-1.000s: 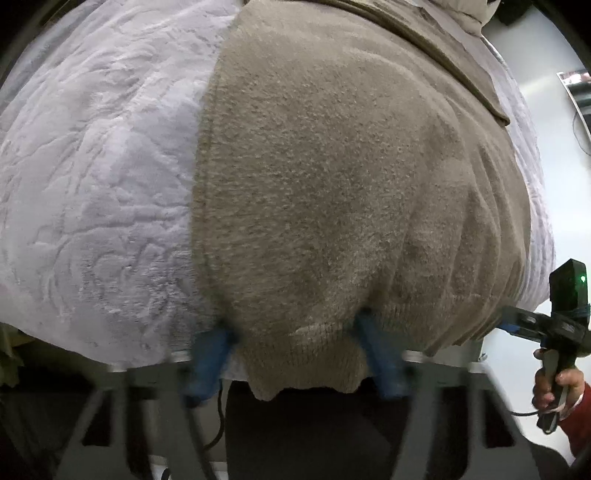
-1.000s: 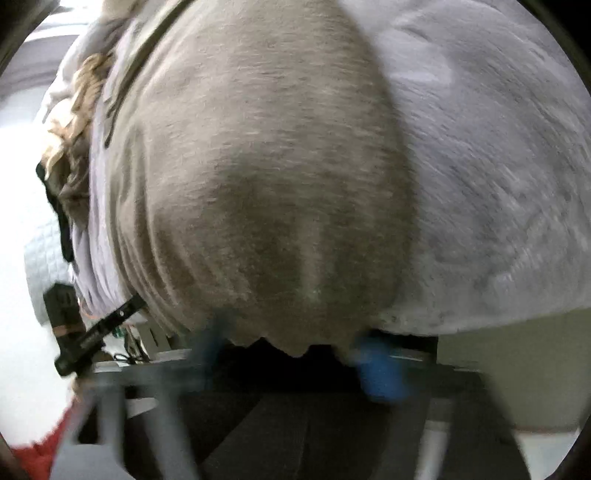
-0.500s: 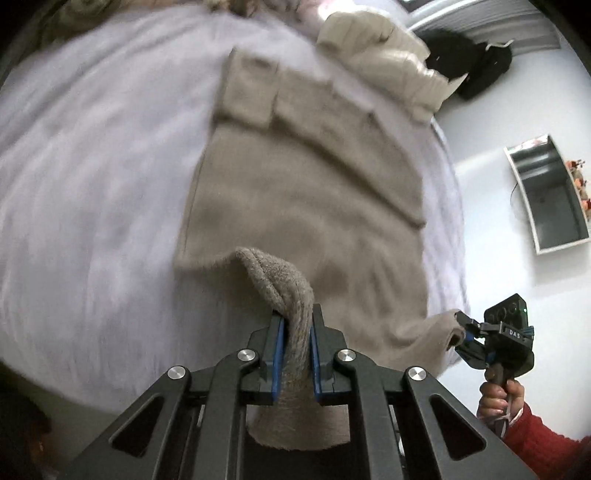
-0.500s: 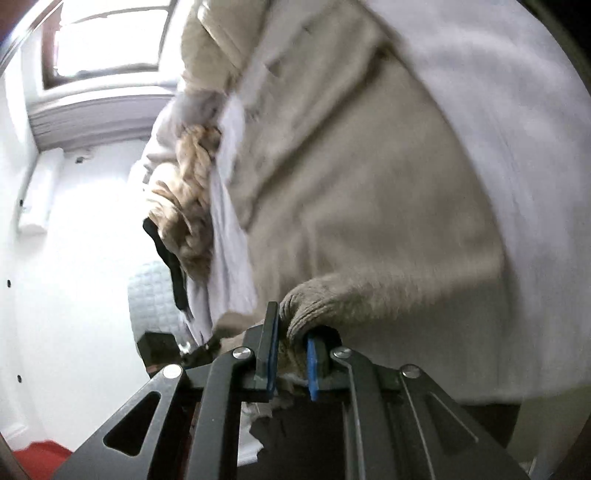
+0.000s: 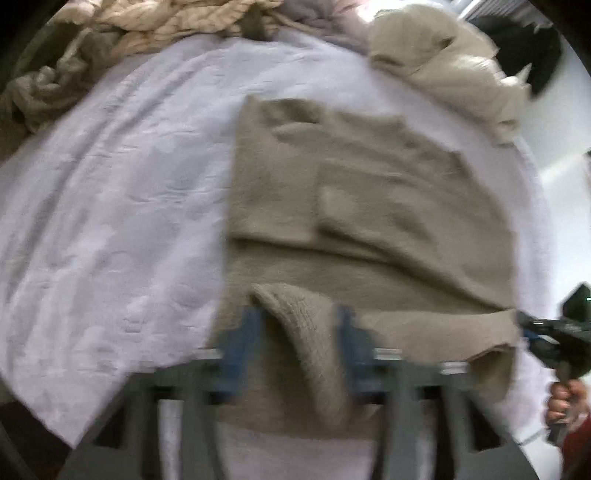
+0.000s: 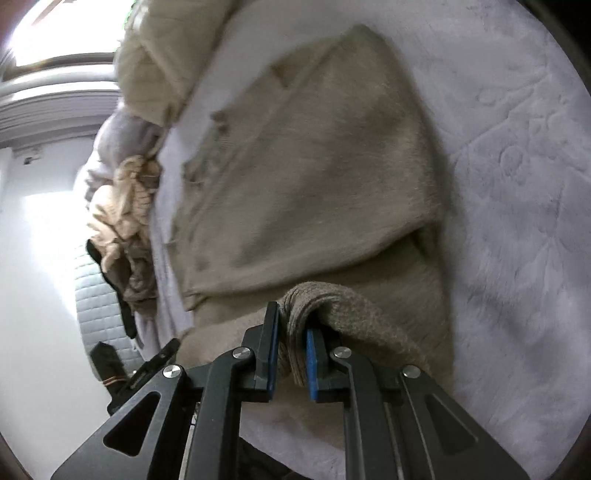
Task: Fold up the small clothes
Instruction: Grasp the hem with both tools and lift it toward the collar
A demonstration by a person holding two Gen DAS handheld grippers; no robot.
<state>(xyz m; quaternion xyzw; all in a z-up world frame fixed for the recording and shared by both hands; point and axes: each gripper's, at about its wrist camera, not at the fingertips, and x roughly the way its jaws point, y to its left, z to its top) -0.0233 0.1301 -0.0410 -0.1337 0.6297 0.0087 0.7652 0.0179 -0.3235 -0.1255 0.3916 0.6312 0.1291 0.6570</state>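
A tan knitted sweater [image 5: 369, 206] lies on a pale lilac blanket [image 5: 110, 221], its far part flat with the sleeves already folded in over the chest. The near hem is lifted off the blanket at both corners. The left gripper [image 5: 299, 332] has a bunched corner of the hem between its blue pads; the picture is blurred there and the pads look spread, so I cannot tell whether they truly pinch the cloth. The right gripper [image 6: 291, 354] is closed on the other hem corner, with a thick roll of knit squeezed between its fingers, and a hand [image 5: 565, 402] holds its handle at the right edge.

The step in hand looks like the bottom-to-top fold. The next move calls for both corners to travel together toward the far collar edge, level with each other, so the hem lands square. More crumpled clothes [image 5: 129, 33] wait at the far edge.
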